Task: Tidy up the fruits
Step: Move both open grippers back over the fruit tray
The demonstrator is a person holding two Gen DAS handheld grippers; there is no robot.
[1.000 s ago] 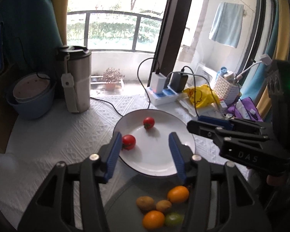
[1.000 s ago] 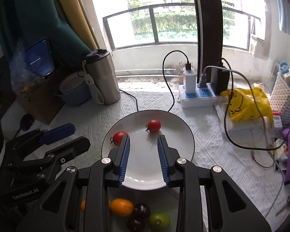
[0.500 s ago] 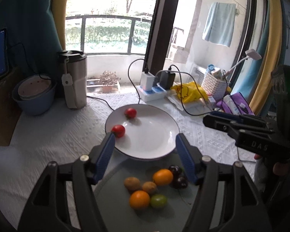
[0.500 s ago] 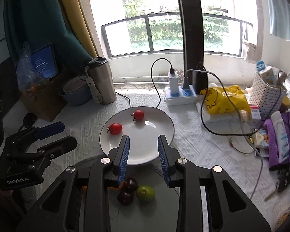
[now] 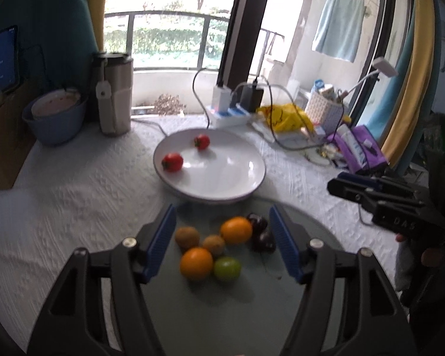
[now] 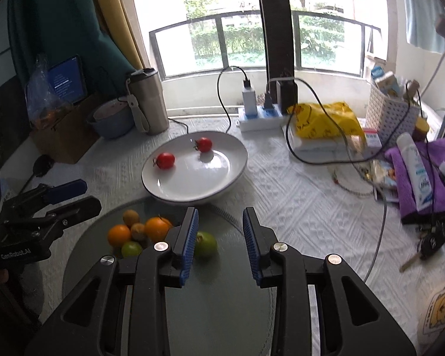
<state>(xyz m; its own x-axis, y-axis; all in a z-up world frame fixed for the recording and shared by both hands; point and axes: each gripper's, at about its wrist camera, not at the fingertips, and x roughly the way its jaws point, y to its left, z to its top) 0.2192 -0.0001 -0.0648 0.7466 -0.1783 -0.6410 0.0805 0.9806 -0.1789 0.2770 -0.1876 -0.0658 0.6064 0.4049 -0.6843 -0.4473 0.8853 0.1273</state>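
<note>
A white plate [image 5: 222,190] holds two red tomatoes [image 5: 172,162] [image 5: 201,142]; it also shows in the right wrist view [image 6: 222,184]. A grey glass round tray [image 5: 216,311] in front holds two oranges [image 5: 236,230], brown kiwis [image 5: 187,236], a green fruit [image 5: 227,268] and dark plums [image 5: 262,240]. My left gripper [image 5: 222,246] is open and empty above the fruit pile. My right gripper [image 6: 221,240] is open and empty above the tray [image 6: 216,296], beside a second green fruit [image 6: 206,244].
A steel tumbler [image 5: 115,95] and blue bowl [image 5: 55,118] stand at the back left. A power strip with cables [image 5: 230,112], a yellow bag [image 5: 284,117], a white basket [image 5: 326,109] and a purple cloth [image 6: 424,172] crowd the right. White cloth covers the table.
Both grippers have pulled back from the plate toward the tray and risen. The right gripper's jaws have widened. More fruit on the tray has come into view.
</note>
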